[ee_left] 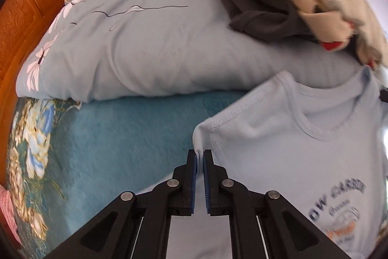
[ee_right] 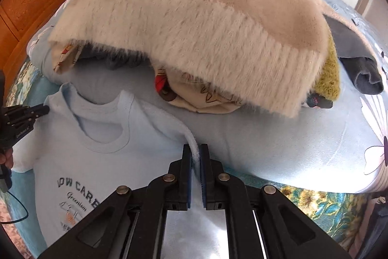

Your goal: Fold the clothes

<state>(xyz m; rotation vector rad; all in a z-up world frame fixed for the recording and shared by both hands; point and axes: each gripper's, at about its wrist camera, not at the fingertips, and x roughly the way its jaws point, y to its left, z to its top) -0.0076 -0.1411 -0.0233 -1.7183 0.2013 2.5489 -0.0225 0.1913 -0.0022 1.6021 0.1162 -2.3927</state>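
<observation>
Left gripper (ee_left: pixel 199 154): fingers closed on the sleeve edge of the pale blue T-shirt (ee_left: pixel 286 137), fabric bunched between the blue pads (ee_left: pixel 193 176).
Right gripper (ee_right: pixel 196 148): fingers closed on the opposite sleeve hem of the same T-shirt (ee_right: pixel 80 162), the white stitched edge pinched between the tips.
Left gripper also seen from the right wrist view at far left (ee_right: pixel 46 109), tips touching the shirt's shoulder.
T-shirt: front side up, dark lettering and an orange graphic on the chest, collar pointing away from both cameras. Lower part on the teal blanket (ee_left: pixel 126 137); collar and shoulders against the front edge of the light blue pillow (ee_left: pixel 150 45).
Blanket: teal centre, floral border along the left side.
Pillow: just behind the shirt, white daisy print with thin dark stems.
On the pillow: heap of unfolded clothes. Fluffy beige sweater (ee_right: pixel 194 23) on top, red and yellow stitching on its upper face. Beneath it, cream printed fabric (ee_right: pixel 208 94) with red patches, dark grey garment (ee_left: pixel 262 21), and a mustard knit piece (ee_right: pixel 329 74) at the right.
Behind all: carved orange-brown wooden headboard (ee_left: pixel 19 21).
</observation>
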